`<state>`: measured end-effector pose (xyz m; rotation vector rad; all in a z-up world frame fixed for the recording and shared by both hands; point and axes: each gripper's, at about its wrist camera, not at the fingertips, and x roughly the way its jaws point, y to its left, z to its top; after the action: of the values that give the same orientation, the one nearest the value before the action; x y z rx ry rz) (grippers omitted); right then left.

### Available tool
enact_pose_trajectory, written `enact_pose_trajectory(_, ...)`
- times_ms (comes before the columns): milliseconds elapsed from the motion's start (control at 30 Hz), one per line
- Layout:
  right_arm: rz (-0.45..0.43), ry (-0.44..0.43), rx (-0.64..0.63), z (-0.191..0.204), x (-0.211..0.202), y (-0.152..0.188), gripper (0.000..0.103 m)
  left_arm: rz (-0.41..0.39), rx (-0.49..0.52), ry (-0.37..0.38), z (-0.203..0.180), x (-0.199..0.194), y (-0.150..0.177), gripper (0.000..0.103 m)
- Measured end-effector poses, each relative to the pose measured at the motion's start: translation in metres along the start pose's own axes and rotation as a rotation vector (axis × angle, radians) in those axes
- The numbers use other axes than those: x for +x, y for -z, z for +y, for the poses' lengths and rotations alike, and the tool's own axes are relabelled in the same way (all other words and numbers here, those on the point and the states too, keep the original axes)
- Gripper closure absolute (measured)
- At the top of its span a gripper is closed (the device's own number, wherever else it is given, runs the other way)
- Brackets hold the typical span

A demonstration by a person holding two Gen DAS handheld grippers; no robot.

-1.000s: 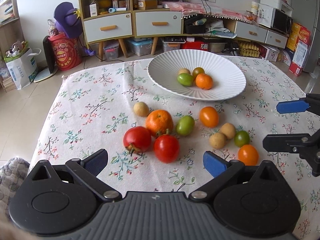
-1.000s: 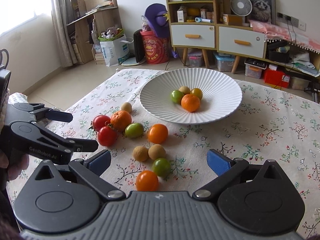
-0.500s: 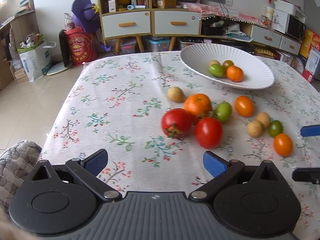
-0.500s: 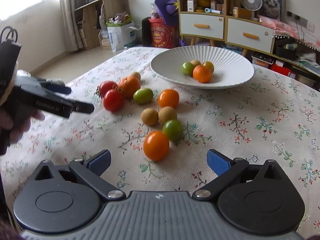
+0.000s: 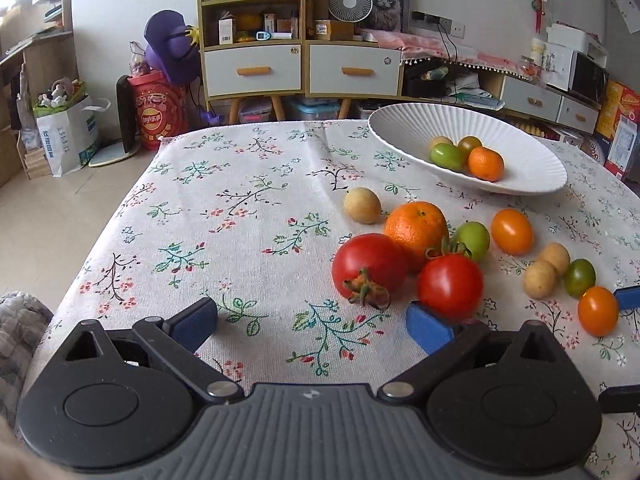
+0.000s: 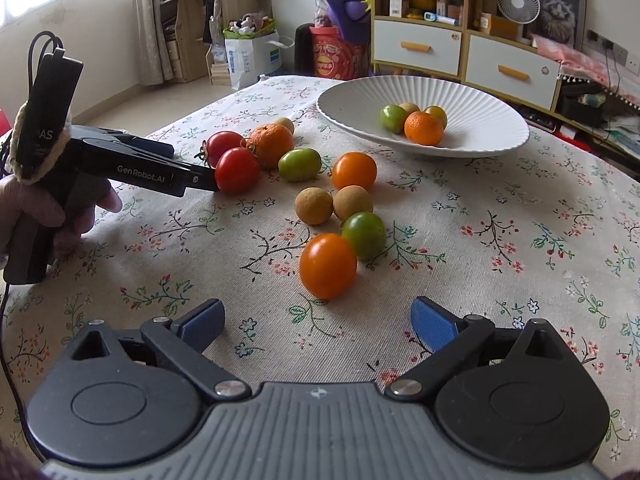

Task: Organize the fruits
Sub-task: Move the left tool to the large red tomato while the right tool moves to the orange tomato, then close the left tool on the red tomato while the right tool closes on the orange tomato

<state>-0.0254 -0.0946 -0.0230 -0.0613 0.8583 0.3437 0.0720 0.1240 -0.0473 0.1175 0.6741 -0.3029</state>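
Observation:
Loose fruit lies on the floral tablecloth. Two red tomatoes (image 5: 370, 266) (image 5: 450, 286), an orange (image 5: 416, 228), green and orange tomatoes and small tan fruits sit in a cluster. A white ribbed bowl (image 5: 532, 168) holds several fruits. My left gripper (image 5: 312, 324) is open, low over the cloth, its right finger tip touching the nearer red tomato (image 6: 237, 171). My right gripper (image 6: 318, 320) is open, just short of an orange tomato (image 6: 328, 266) with a green tomato (image 6: 364, 235) behind it. The left gripper also shows in the right wrist view (image 6: 188, 166).
The bowl (image 6: 480, 120) stands at the table's far side. The table's left edge (image 5: 116, 216) drops to the floor. Cabinets, a fan, a purple toy and bags stand behind the table. My right gripper's fingertip (image 5: 628, 298) shows at the left view's right edge.
My left gripper has moved forward and lower, up to the red tomatoes. My right gripper has moved forward and lower toward the near orange tomato. Both stay open.

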Motion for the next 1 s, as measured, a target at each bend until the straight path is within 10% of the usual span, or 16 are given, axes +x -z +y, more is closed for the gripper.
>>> enact_pose_trajectory(733, -0.069, 0.078, -0.011, 0.001, 0.003, -0.011, 0.054, -0.028, 0.074, 0.064, -0.024, 0.007, -0.016, 0.066)
enact_pose_trajectory(1000, -0.062, 0.052, -0.013, 0.002, 0.003, -0.013, 0.076, -0.019, 0.061, 0.052, -0.022, 0.005, -0.015, 0.066)
